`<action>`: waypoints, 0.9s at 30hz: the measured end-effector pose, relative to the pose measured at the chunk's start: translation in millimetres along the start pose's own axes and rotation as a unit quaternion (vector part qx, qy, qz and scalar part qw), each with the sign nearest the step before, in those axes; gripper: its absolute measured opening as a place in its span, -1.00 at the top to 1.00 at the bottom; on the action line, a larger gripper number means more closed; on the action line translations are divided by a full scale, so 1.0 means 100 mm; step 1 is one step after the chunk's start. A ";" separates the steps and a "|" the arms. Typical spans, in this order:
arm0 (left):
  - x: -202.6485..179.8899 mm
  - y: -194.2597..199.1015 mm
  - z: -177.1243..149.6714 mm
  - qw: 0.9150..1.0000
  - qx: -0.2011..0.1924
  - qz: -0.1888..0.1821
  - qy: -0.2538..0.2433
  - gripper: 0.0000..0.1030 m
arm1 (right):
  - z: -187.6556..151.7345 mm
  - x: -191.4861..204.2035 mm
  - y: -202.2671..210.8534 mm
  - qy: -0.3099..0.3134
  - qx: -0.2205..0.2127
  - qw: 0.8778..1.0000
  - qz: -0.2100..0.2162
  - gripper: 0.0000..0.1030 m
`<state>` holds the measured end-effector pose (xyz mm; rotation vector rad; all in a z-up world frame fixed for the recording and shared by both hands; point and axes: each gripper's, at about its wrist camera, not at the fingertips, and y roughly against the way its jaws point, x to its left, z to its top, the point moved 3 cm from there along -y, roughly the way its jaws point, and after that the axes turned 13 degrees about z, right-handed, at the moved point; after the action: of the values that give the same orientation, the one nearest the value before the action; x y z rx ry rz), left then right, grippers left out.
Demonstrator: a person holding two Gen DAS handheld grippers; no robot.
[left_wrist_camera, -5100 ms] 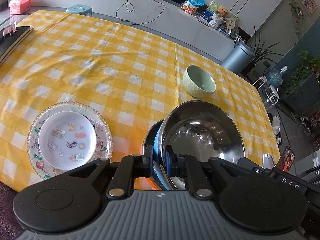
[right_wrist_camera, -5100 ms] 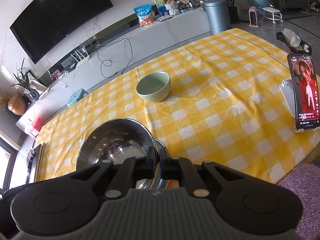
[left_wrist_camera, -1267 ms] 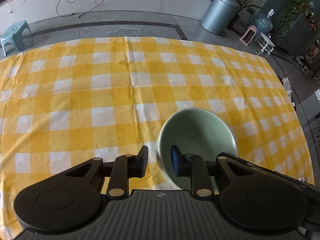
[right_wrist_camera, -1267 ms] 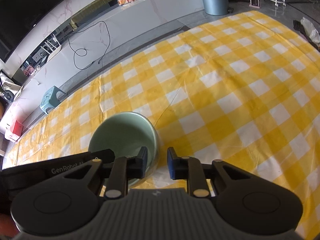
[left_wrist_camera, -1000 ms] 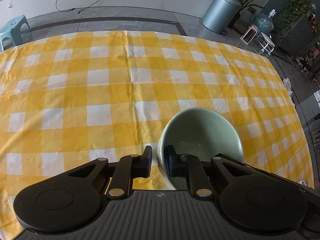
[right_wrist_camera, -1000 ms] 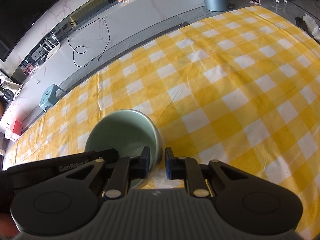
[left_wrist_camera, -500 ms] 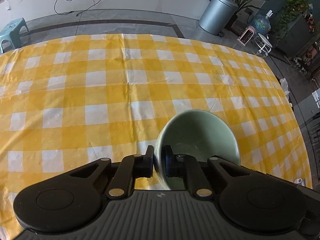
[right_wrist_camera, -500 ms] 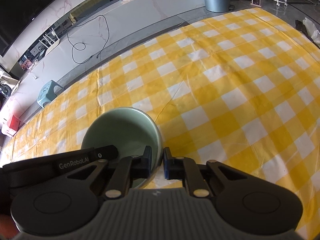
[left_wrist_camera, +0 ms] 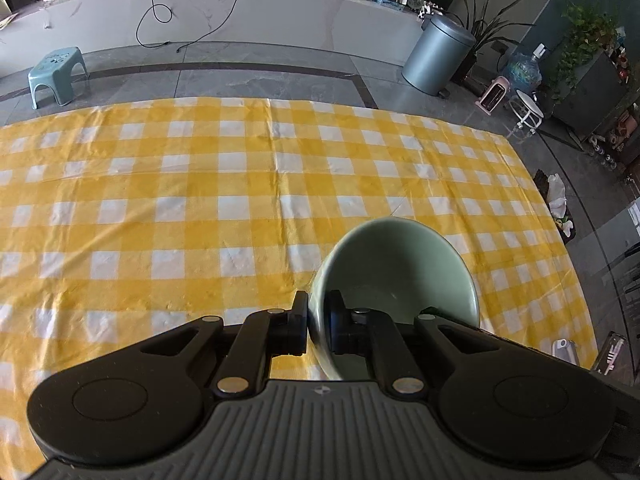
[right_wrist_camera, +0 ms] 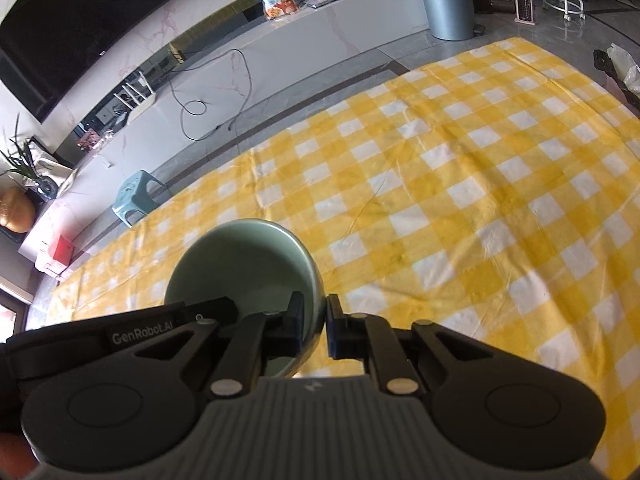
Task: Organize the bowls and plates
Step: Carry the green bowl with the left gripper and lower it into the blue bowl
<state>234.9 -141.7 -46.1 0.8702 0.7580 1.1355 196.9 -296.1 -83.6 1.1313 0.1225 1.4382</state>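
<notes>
Looking down along the left wrist view, the left gripper (left_wrist_camera: 316, 322) is pinched on the near-left rim of a pale green bowl (left_wrist_camera: 400, 264), one finger outside the wall and the other inside the cavity, with the rim pressed tightly between the pads. The bowl sits tilted, its mouth turned up and away from the camera, above a yellow-and-white checked tablecloth (left_wrist_camera: 200, 208) that covers the table; whether its base touches the cloth cannot be told, because the gripper body hides it. Beyond the far table edge lie a grey tiled floor, a small teal stool (left_wrist_camera: 58, 74), a grey cylindrical bin (left_wrist_camera: 438, 54) and potted plants. In the right wrist view, the right gripper (right_wrist_camera: 316, 326) is likewise clamped on the same bowl (right_wrist_camera: 244, 264), gripping the rim on its right side with one finger inside and one outside. The black body of the left gripper (right_wrist_camera: 140, 330), lettered in white, reaches in from the lower left to the opposite side of the rim. The checked cloth (right_wrist_camera: 480, 200) spreads to the right; a dark television (right_wrist_camera: 80, 12) hangs on the wall behind.
</notes>
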 end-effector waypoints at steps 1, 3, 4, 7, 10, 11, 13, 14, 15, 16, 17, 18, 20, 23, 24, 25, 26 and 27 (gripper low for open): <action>0.02 0.09 -0.04 1.000 -0.005 0.000 0.003 0.80 | -0.03 0.04 0.07 0.002 -0.003 1.000 0.004 0.84; 0.05 0.26 -0.12 1.000 -0.014 0.000 0.009 0.80 | -0.10 0.13 0.23 0.006 -0.007 1.000 0.014 0.84; 0.07 0.34 -0.17 1.000 -0.018 0.000 0.013 0.80 | -0.14 0.17 0.30 0.007 -0.009 1.000 0.018 0.84; 0.15 0.58 -0.31 0.999 -0.029 0.001 0.027 0.80 | -0.29 0.30 0.51 0.015 -0.014 0.999 0.030 0.84; 0.21 0.82 -0.47 0.998 -0.047 0.005 0.036 0.80 | -0.45 0.39 0.72 0.018 -0.016 0.999 0.044 0.84; 0.23 0.88 -0.52 0.998 -0.052 0.007 0.037 0.80 | -0.52 0.42 0.79 0.018 -0.016 0.998 0.049 0.84; 0.26 1.01 -0.65 0.997 -0.063 0.010 0.040 0.80 | -0.64 0.47 0.90 0.019 -0.017 0.998 0.059 0.85; 0.27 1.06 -0.70 0.997 -0.067 0.010 0.043 0.79 | -0.69 0.49 0.95 0.018 -0.018 0.998 0.062 0.85; 0.29 1.11 -0.77 0.996 -0.072 0.011 0.046 0.79 | -0.75 0.51 1.00 0.017 -0.017 0.998 0.066 0.85; 0.30 1.16 -0.83 0.996 -0.077 0.011 0.049 0.79 | -0.81 0.52 1.04 0.016 -0.017 0.997 0.069 0.85; 0.31 1.20 -0.89 0.995 -0.082 0.010 0.052 0.79 | -0.86 0.52 1.08 0.014 -0.017 0.997 0.073 0.85; 0.32 1.23 -0.94 0.995 -0.085 0.009 0.055 0.78 | -0.90 0.53 1.12 0.012 -0.017 0.997 0.077 0.86; 0.34 1.25 -1.05 0.994 -0.087 0.004 0.061 0.78 | -1.00 0.52 1.19 0.008 -0.018 0.996 0.081 0.86; 0.38 1.28 -1.21 0.993 -0.091 -0.002 0.077 0.78 | -1.11 0.51 1.26 0.005 -0.018 0.996 0.082 0.86; 0.39 1.27 -1.25 0.992 -0.092 -0.001 0.086 0.78 | -1.15 0.49 1.26 0.002 -0.016 0.996 0.084 0.87; 0.39 1.27 -1.30 0.991 -0.092 -0.002 0.092 0.78 | -1.18 0.47 1.27 -0.002 -0.013 0.996 0.085 0.87; 0.39 1.26 -1.33 0.991 -0.092 -0.003 0.096 0.78 | -1.20 0.45 1.27 -0.006 -0.011 0.996 0.086 0.87; 0.40 1.25 -1.37 0.991 -0.090 -0.005 0.101 0.77 | -1.22 0.43 1.27 -0.009 -0.009 0.996 0.085 0.88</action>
<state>72.1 -53.5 -3.1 0.6066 0.8103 1.2756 34.4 -228.9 -39.1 1.1610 0.0001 1.5760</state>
